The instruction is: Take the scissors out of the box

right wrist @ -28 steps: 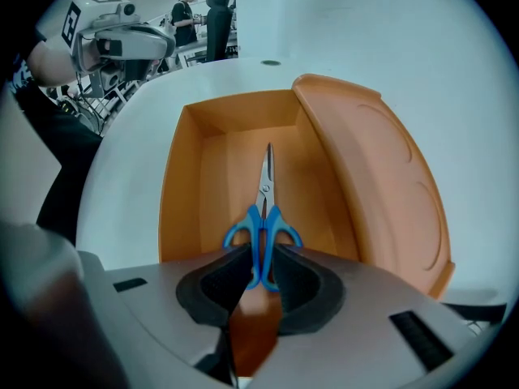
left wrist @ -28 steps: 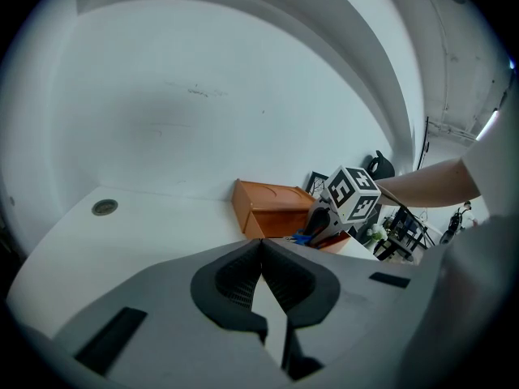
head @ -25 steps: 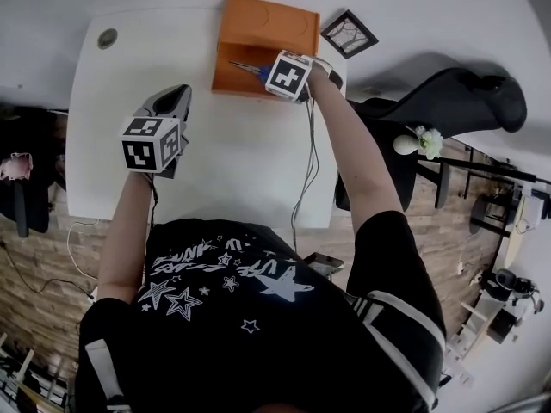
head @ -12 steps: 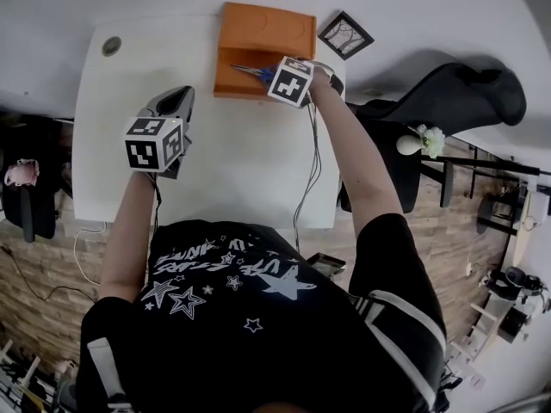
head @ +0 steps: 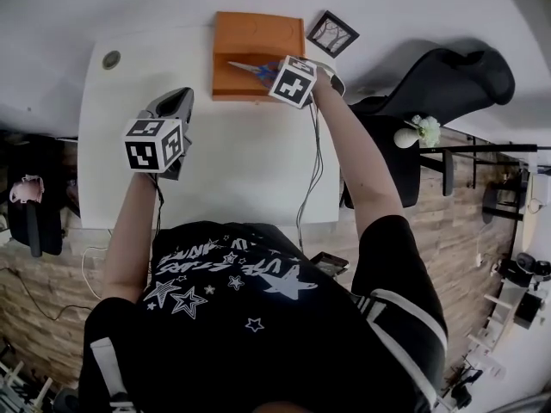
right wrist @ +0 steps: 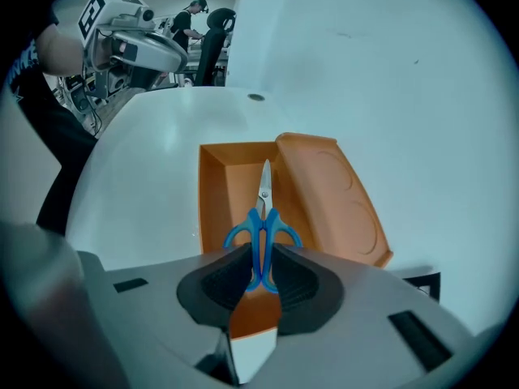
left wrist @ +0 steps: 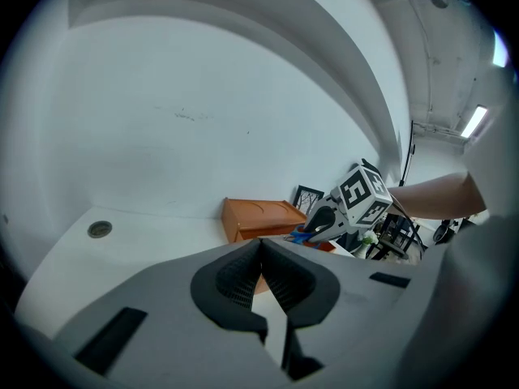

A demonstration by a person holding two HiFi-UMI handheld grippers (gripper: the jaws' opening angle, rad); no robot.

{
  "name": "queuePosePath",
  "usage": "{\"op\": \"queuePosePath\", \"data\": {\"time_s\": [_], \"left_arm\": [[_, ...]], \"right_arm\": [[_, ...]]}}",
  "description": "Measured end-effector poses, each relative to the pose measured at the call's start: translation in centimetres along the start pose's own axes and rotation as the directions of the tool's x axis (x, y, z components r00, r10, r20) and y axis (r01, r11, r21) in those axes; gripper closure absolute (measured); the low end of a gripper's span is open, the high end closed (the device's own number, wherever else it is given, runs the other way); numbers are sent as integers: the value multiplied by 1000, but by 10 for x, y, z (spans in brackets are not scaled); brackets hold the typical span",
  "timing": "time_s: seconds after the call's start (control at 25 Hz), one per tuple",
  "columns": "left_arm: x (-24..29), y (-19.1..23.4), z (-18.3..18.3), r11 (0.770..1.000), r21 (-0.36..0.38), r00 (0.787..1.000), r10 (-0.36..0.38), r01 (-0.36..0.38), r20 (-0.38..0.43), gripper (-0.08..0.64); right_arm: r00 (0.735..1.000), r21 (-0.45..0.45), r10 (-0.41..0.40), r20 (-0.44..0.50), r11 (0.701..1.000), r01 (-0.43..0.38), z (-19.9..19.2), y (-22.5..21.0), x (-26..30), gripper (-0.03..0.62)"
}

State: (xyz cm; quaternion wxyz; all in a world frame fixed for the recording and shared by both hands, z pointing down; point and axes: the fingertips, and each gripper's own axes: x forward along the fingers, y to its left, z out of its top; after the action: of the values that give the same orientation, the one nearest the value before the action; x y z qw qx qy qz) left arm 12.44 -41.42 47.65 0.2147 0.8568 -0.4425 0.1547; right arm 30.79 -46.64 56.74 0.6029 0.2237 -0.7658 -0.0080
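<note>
While a person in a black star-printed T-shirt (head: 232,317) leans over a white table (head: 241,162), the right gripper (right wrist: 259,270) holds a pair of blue-handled steel scissors (right wrist: 262,225) over an open orange plastic box (right wrist: 212,193). Its two dark ribbed pads are clamped on the blue handles, one from each side, and the closed blades point away from the gripper, along the length of the box's tray. The box's hinged orange lid (right wrist: 328,193) lies folded back beside the tray.

Seen from the head view, the orange box (head: 250,37) sits at the far edge of the table, and the scissors (head: 248,67) cross its near part, their tips toward the box's left wall. The right gripper (head: 271,72) reaches in from the right, at the end of an outstretched bare arm. Whether the blades touch the tray's floor cannot be told.

The left gripper (head: 176,101) hangs over bare tabletop, well apart from the box and to its left. In its own view, the left gripper (left wrist: 261,241) has its pads pressed together at the tips with nothing between them.

A small black-framed picture (head: 332,33) lies just beside the box's right corner, and a black office chair (head: 448,84) stands off the table's right side. A round grommet (head: 111,58) is set in the far left corner of the table.
</note>
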Motion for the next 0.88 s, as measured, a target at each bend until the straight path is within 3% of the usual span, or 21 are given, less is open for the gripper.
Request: {"op": "queuePosePath", "data": {"time_s": [0.2, 0.36, 0.68, 0.88], "left_arm": [[-24, 2, 7, 999, 18, 999, -29, 29, 24, 541], [-47, 10, 8, 998, 39, 998, -57, 56, 26, 541], [-87, 21, 6, 988, 80, 990, -135, 131, 38, 541], [-118, 36, -8, 980, 94, 983, -179, 175, 35, 541]], "right_arm": [[999, 62, -52, 16, 997, 51, 14, 9, -26, 492], [994, 170, -103, 32, 981, 96, 25, 19, -52, 492], [973, 379, -208, 101, 912, 156, 47, 56, -91, 492], [948, 500, -277, 156, 850, 166, 76, 91, -110, 492]]}}
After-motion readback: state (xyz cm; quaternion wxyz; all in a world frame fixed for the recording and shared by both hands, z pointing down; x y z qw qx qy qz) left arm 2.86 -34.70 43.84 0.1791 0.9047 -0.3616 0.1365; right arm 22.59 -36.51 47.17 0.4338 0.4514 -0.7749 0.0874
